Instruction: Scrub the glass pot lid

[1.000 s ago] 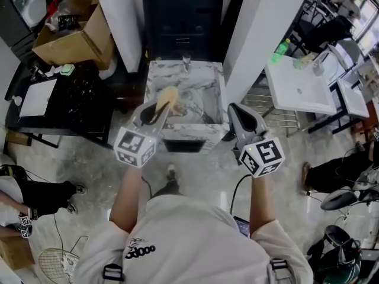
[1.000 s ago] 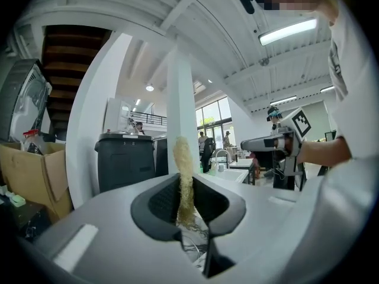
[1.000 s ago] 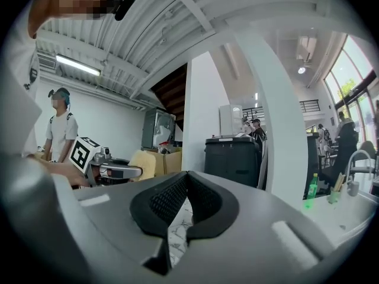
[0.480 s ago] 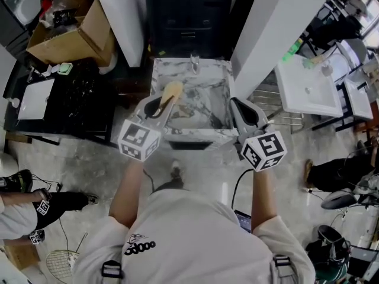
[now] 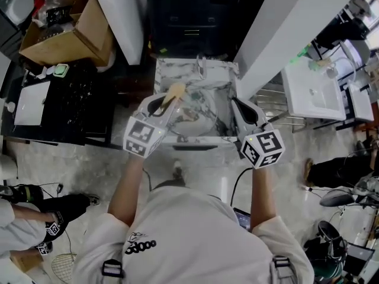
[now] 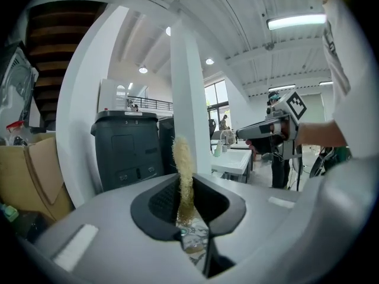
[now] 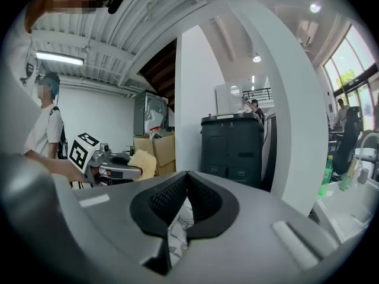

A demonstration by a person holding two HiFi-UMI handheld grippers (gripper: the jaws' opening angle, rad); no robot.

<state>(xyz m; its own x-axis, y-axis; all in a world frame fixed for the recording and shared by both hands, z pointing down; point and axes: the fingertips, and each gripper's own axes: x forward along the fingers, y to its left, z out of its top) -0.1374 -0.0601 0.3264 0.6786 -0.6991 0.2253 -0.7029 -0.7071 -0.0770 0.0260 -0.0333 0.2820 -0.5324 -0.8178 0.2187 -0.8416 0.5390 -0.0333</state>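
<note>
Head view is showing the left claw [image 5: 168,103] clamping a tan, fibrous scrub pad [image 5: 175,92] over the round glass pot lid [image 5: 200,123], which is lying in the veined marble sink [image 5: 227,71]; the right claw [image 7: 186,174] is sitting closed, empty

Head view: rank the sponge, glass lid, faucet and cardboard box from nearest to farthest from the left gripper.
1. Sponge, clamped in the left gripper itself.
2. Glass lid, in the sink, just to its right.
3. Faucet, at the sink's back edge.
4. Cardboard box, far left.
</note>
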